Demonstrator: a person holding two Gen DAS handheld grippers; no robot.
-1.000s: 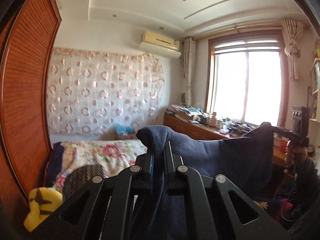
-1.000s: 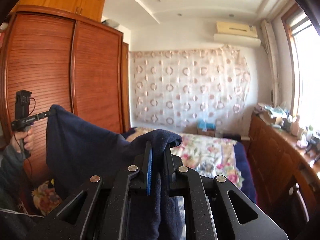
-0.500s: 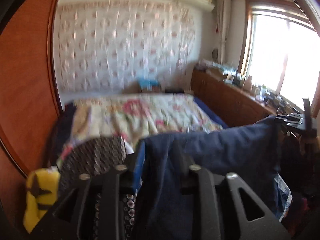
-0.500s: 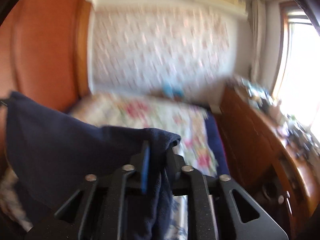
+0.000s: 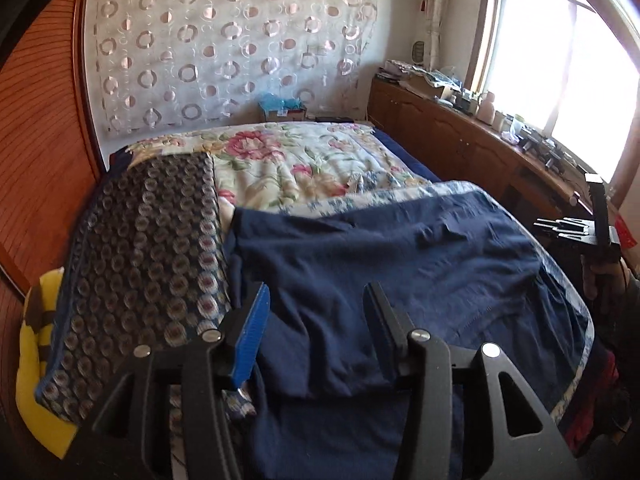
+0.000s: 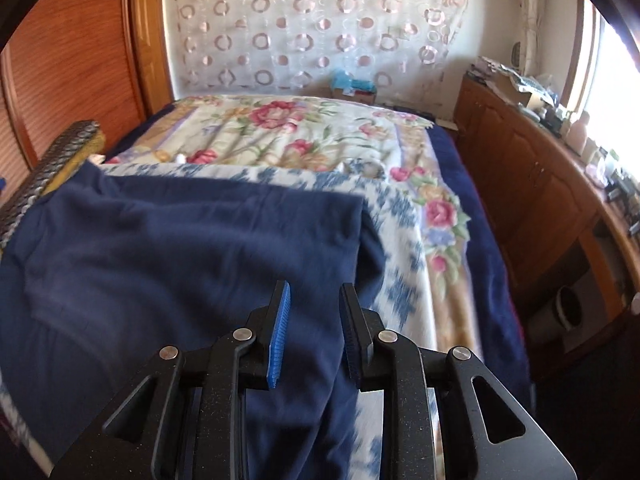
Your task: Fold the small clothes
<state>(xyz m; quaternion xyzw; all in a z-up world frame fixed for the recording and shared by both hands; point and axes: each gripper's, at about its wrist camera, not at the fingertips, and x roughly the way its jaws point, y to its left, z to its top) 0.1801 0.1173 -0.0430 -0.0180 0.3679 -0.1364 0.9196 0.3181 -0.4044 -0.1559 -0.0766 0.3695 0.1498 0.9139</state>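
My left gripper (image 5: 316, 312) and right gripper (image 6: 314, 312), jaws just parted and pads clear of the cloth, have lowered the navy garment (image 5: 380, 256) onto the bed (image 5: 304, 160); patterned cushion (image 5: 140, 248) at nine o'clock. Spread for folding.

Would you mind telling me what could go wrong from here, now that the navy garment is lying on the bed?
1. The navy garment lies rumpled, so folding now may lock in creases.
2. Cloth still sits between the open left tongs and right tongs, whose jaws have just been opening; pulling away might snag and drag it.
3. Its left edge meets the patterned cushion, which could catch a fold.
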